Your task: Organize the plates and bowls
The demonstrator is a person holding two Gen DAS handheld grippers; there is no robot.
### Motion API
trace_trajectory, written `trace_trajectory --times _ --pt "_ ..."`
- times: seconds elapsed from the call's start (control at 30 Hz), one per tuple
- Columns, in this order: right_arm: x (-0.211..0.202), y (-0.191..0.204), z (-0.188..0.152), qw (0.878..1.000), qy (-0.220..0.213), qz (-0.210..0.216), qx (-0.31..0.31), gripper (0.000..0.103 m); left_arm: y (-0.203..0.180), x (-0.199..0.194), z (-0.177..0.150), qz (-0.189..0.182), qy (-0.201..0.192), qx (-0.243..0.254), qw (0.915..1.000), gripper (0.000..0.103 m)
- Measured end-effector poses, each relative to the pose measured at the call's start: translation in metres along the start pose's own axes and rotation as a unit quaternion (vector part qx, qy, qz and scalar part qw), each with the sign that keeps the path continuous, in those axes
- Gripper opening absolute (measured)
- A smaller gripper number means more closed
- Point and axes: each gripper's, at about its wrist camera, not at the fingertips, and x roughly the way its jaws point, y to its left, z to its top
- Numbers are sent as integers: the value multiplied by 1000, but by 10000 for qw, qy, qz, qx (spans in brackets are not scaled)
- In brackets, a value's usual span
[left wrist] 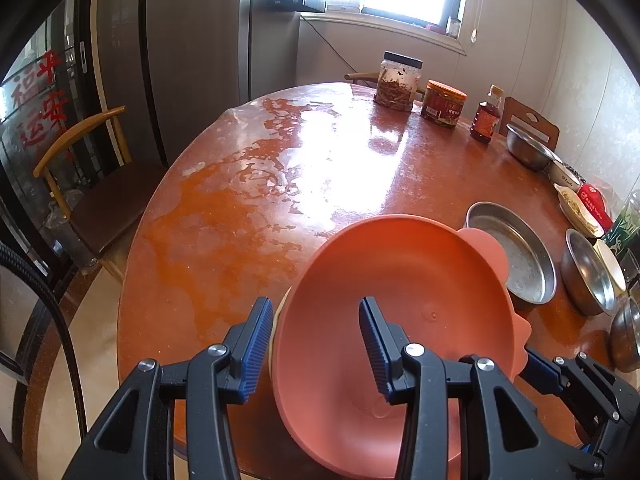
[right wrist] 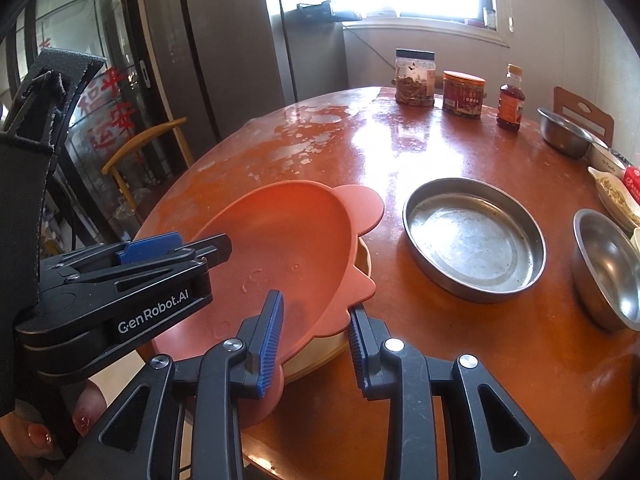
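A salmon-orange plate [left wrist: 400, 280] [right wrist: 280, 236] with ear-shaped tabs lies tilted over a cream plate [right wrist: 363, 258] near the front edge of the round table [right wrist: 460, 360]. My left gripper [left wrist: 316, 308] [right wrist: 218, 254] straddles its left rim, one pad against the outer wall and the other inside the dish, and holds it. On the right, the rim passes between the fingers of my right gripper [right wrist: 316, 308], whose pads stand apart from it, so it is open. Part of the plate's underside shows below the right gripper's left finger.
A round steel pan [right wrist: 476, 240] sits just right of the plates, with steel bowls [right wrist: 608, 268] [right wrist: 564, 132] and small dishes along the right edge. Two jars [right wrist: 414, 78] [right wrist: 464, 94] and a bottle [right wrist: 511, 100] stand at the back. A chair [left wrist: 100, 184] is left of the table.
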Motion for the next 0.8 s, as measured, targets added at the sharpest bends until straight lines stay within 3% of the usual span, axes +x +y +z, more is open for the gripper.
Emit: trace_trajectory --times 0.57,0.8 --pt "-19 14 -11 9991 70 359 -228 48 10 -15 -5 -145 -66 -156 9998 45" --pt "-22 15 -16 9988 157 424 -201 49 8 -20 -9 -158 -65 -134 9998 45"
